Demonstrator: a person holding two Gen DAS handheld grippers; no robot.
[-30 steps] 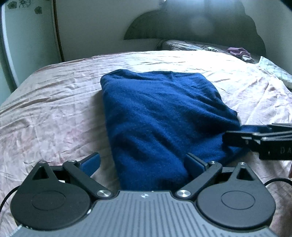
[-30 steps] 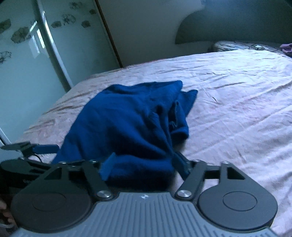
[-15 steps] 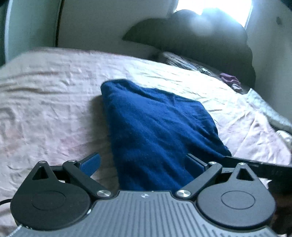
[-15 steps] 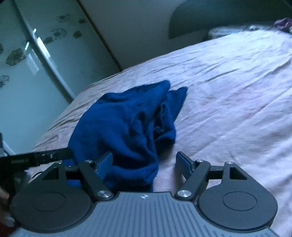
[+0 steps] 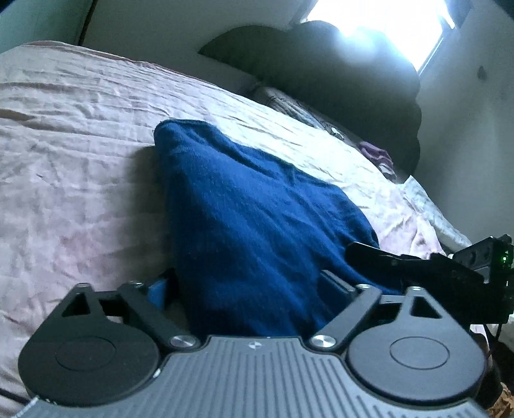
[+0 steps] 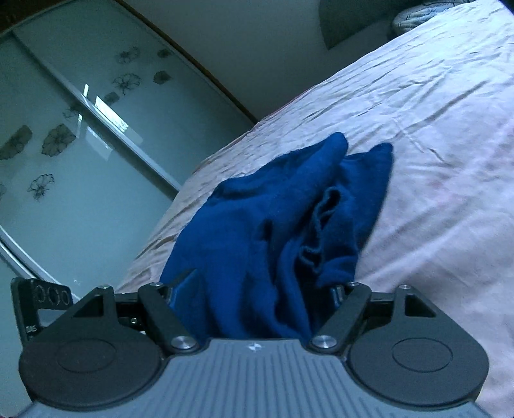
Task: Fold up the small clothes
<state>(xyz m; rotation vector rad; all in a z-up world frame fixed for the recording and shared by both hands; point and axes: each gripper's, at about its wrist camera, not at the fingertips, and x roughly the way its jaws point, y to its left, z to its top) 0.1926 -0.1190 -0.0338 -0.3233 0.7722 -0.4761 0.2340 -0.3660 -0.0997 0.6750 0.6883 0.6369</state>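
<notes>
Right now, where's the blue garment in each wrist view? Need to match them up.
Left wrist view: the blue garment fills the centre, running from mid-frame down between the left hand-held gripper fingers.
Right wrist view: blue garment sits centre, bunched, its near end between the right hand-held gripper fingers.
Shared landmark: the wrinkled pink bedsheet under it.

- A wrinkled pale pink bedsheet (image 5: 80, 135) covers the wide bed.
- A dark scalloped headboard (image 5: 337, 74) stands against the plain pale wall (image 5: 180, 22).
- Bright daylight pours through a window (image 5: 379, 22) above.
- Frosted sliding wardrobe doors with flower prints (image 6: 74, 135) flank the bed.
</notes>
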